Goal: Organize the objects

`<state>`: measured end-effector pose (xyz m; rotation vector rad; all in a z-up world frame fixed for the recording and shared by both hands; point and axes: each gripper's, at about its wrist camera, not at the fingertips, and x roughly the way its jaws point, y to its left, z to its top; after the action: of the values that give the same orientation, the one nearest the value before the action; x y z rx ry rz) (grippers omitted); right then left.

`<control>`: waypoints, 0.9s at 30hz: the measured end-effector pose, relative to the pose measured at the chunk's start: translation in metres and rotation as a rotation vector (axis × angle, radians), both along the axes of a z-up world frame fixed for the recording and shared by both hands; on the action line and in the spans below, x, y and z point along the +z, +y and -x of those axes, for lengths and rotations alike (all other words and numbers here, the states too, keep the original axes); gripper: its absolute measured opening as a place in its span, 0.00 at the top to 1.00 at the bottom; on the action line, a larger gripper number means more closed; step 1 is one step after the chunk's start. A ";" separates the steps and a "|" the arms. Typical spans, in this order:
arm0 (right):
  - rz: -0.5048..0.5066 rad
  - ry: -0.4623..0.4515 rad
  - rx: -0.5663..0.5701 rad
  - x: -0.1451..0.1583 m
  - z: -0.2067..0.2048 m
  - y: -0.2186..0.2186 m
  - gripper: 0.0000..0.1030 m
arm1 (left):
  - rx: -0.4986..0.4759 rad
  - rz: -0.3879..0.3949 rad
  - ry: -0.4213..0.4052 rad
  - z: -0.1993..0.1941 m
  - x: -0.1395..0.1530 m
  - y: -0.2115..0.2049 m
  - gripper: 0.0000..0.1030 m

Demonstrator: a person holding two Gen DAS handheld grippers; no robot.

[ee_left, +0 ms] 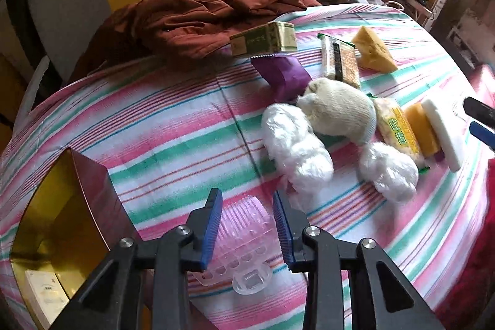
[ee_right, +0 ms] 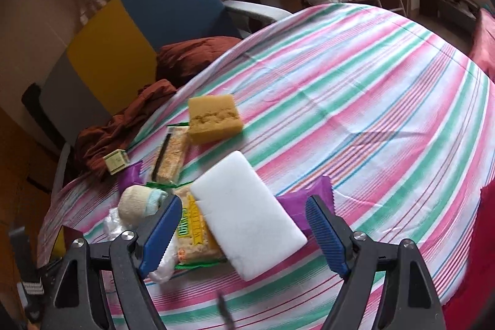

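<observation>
Left wrist view: clear plastic tray [ee_left: 244, 232] is clamped in left gripper [ee_left: 247, 225]; beyond it, many items are left unsorted; right gripper [ee_right: 244, 232] is held wide.

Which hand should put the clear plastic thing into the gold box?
Left, probably. The left hand-held gripper is closed on the clear plastic tray, and the gold box sits right beside it. The right hand-held gripper is open over the white foam block.
</observation>
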<state>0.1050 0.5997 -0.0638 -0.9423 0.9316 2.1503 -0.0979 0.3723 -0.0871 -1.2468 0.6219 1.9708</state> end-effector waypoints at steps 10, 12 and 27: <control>-0.065 -0.119 0.085 -0.007 0.022 -0.015 0.18 | 0.056 -0.155 -0.154 0.014 0.014 -0.021 0.33; -0.077 -0.132 0.096 -0.007 0.024 -0.017 0.18 | 0.079 -0.157 -0.174 0.020 0.018 -0.027 0.32; -0.067 -0.102 0.107 -0.004 0.024 -0.017 0.18 | 0.001 -0.111 -0.165 0.024 0.033 -0.013 0.24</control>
<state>0.0809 0.5822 -0.0679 -1.0798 0.7714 2.1844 -0.1218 0.3593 -0.0545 -1.3238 0.4245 1.8538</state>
